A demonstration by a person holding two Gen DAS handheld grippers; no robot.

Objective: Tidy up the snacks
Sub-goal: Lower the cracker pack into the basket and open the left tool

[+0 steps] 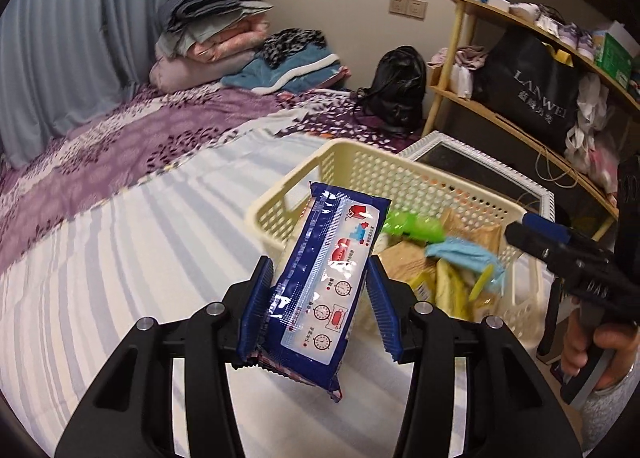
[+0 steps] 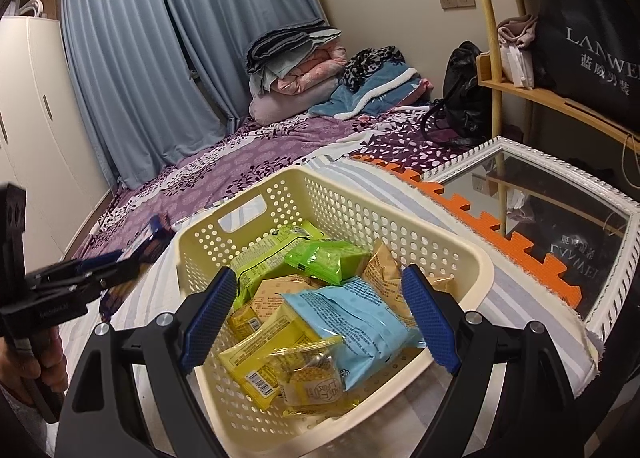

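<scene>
left claw (image 1: pixel 320 294) is being seen clamped on a dark blue snack packet (image 1: pixel 326 278), blue pads pressing both long edges; the packet is being held in the air, tilted, back side with red and white printing facing the camera, its top end reaching in front of the near rim of the cream perforated basket (image 1: pixel 360 170). in the right wrist view the same packet (image 2: pixel 150 242) is being seen only partly, blurred, at the tip of the left claw (image 2: pixel 120 264), left of the basket (image 2: pixel 332 194) and outside it.

right claw (image 2: pixel 316 302) is being held with its fingers wide apart, nothing between the pads, poised above the near part of the basket. in the left wrist view the right claw (image 1: pixel 520 228) is being shown from the side over the basket's right rim, gripped by a hand (image 1: pixel 596 350).

inside the basket, loose snack packs are lying piled: a light blue pack (image 2: pixel 360 326), a bright green pack (image 2: pixel 328 258), a lime green pack (image 2: pixel 272 254), yellow packs (image 2: pixel 264 362), tan packs (image 2: pixel 384 266), a clear bag of small pieces (image 2: pixel 316 378).

the basket is sitting on a bed covered with a grey and white striped sheet (image 1: pixel 120 258), beside a purple floral quilt (image 1: pixel 120 146). a white-framed mirror (image 2: pixel 560 210) is lying right of the basket, an orange foam mat (image 2: pixel 500 234) between them.
</scene>
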